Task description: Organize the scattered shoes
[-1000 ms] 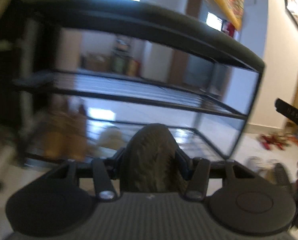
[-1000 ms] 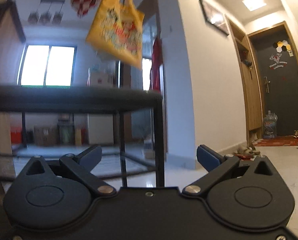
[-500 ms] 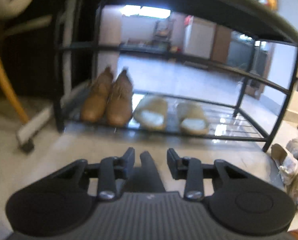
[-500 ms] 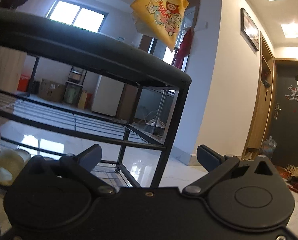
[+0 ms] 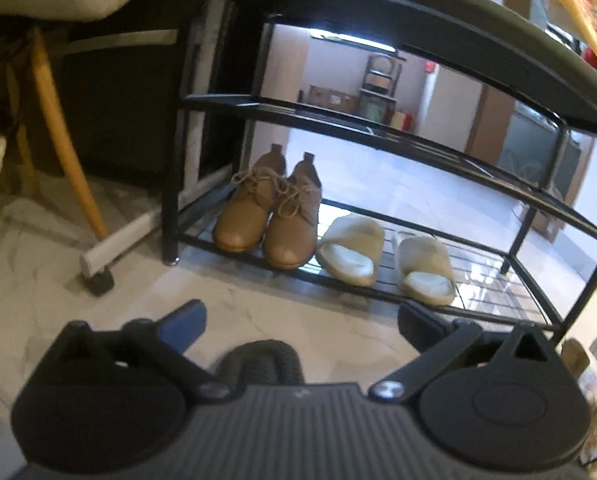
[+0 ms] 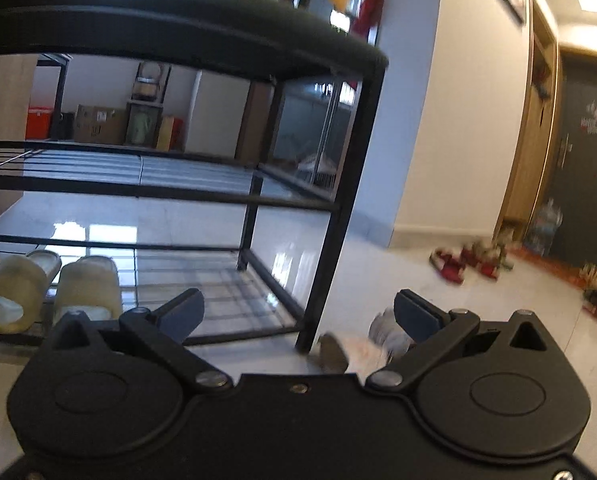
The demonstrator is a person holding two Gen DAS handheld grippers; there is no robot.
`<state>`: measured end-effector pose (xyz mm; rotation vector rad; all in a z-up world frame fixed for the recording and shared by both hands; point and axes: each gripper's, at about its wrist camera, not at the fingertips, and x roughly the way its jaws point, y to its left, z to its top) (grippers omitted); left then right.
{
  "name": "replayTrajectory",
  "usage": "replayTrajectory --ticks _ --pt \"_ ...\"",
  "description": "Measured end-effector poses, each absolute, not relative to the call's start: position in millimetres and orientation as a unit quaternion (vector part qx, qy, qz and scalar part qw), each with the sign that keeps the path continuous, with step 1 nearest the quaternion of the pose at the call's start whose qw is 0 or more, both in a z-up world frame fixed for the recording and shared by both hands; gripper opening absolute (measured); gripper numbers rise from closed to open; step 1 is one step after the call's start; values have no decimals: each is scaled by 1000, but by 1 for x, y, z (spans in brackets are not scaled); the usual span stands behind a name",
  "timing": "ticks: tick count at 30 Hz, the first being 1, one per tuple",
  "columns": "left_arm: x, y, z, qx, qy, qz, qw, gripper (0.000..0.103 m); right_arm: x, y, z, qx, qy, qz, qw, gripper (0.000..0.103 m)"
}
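Behind the rack (image 6: 338, 200), red shoes (image 6: 450, 266) appear only at right.

right claw (image 6: 298, 312) spread, empty | shoe rack (image 6: 338, 208) ahead | slippers (image 6: 86, 288) bottom shelf

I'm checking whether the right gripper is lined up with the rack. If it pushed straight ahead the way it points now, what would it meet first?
Probably the rack's front corner post, which stands between the right gripper's open fingers. Low in that gap lies a pale shoe on the floor, perhaps nearer; depth is unclear.
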<state>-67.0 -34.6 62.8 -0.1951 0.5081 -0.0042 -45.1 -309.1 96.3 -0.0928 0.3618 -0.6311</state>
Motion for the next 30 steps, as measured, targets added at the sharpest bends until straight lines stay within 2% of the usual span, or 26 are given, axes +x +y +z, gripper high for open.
replayTrajectory --ticks 9,13,19,25,30 --pt "-46 -14 94 -94 262 -30 960 102 -54 -327 88 12 206 -324 923 103" --pt "-50 -15 82 -81 239 -19 967 102 -53 -326 86 24 217 -328 919 103" --pt "-43 -12 60 -132 290 10 948 102 -50 -323 80 30 236 -310 921 103" --pt "-37 -2 63 -113 327 56 937 102 -33 -333 48 204 373 -40 904 103" --pt "-41 12 86 -99 363 34 926 102 -22 -306 19 258 465 120 838 103"
